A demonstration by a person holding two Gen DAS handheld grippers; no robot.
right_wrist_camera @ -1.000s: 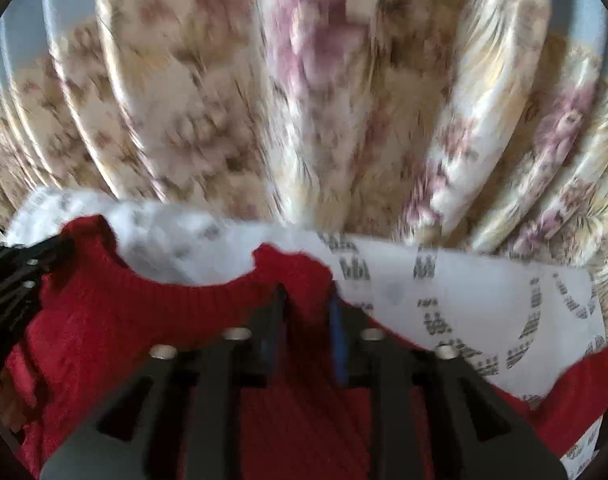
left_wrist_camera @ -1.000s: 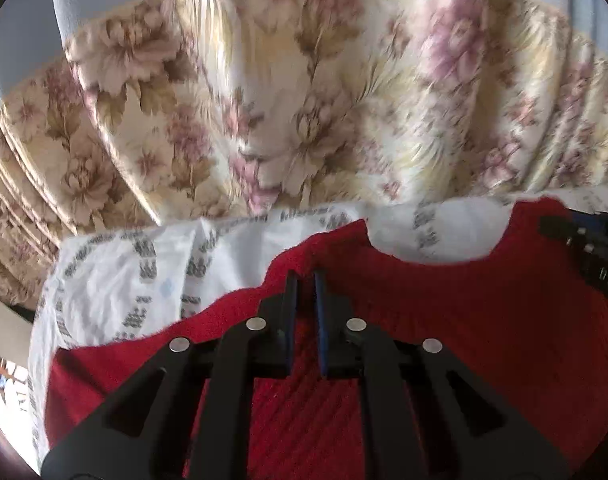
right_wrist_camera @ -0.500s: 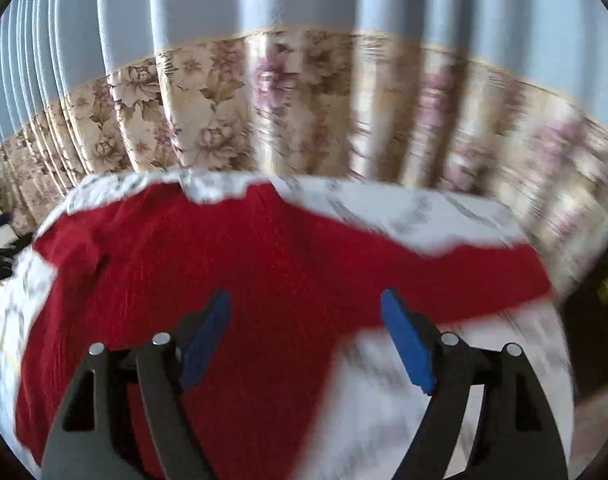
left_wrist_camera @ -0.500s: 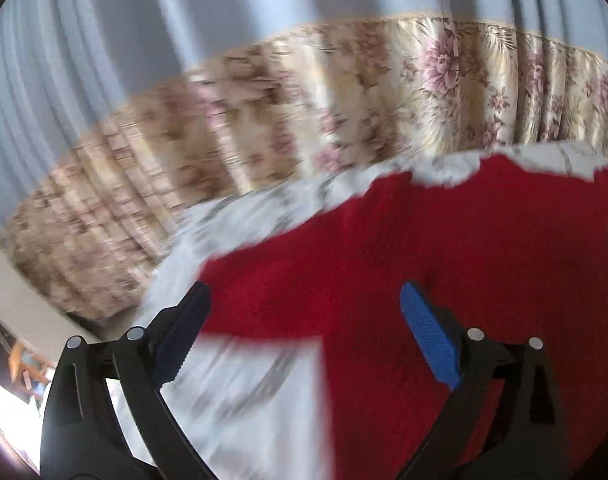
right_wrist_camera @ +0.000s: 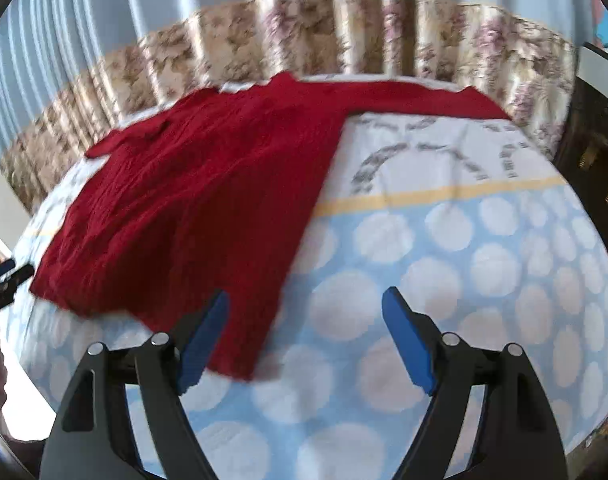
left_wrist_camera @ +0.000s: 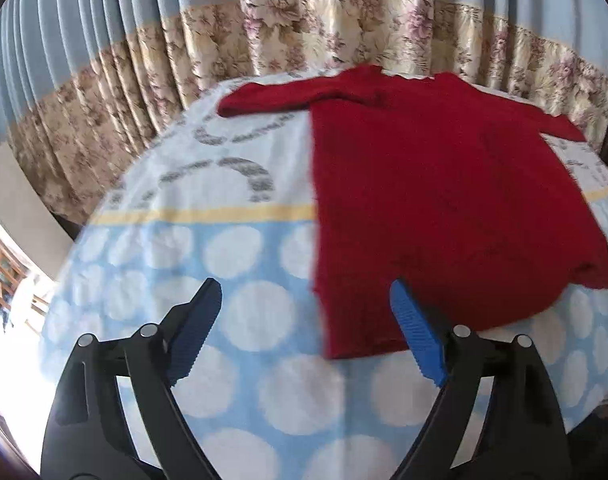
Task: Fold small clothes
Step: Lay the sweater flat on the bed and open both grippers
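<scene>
A red knitted sweater (left_wrist_camera: 435,200) lies spread flat on the bed, neck at the far edge, both sleeves stretched out sideways. It also shows in the right wrist view (right_wrist_camera: 200,204). My left gripper (left_wrist_camera: 305,328) is open and empty, raised over the near left corner of the hem. My right gripper (right_wrist_camera: 304,334) is open and empty, raised over the near right corner of the hem. The tip of the left gripper (right_wrist_camera: 4,276) shows at the left edge of the right wrist view.
The bed sheet (left_wrist_camera: 240,272) is light blue with white dots near me, white with grey print farther off. Floral and blue curtains (left_wrist_camera: 304,24) hang behind the bed. Dark furniture (right_wrist_camera: 591,152) stands at the right.
Both grippers were shut on the sweater's neck edge a second ago. They have let go, opened wide and pulled back toward the hem. The sweater now lies flat.
</scene>
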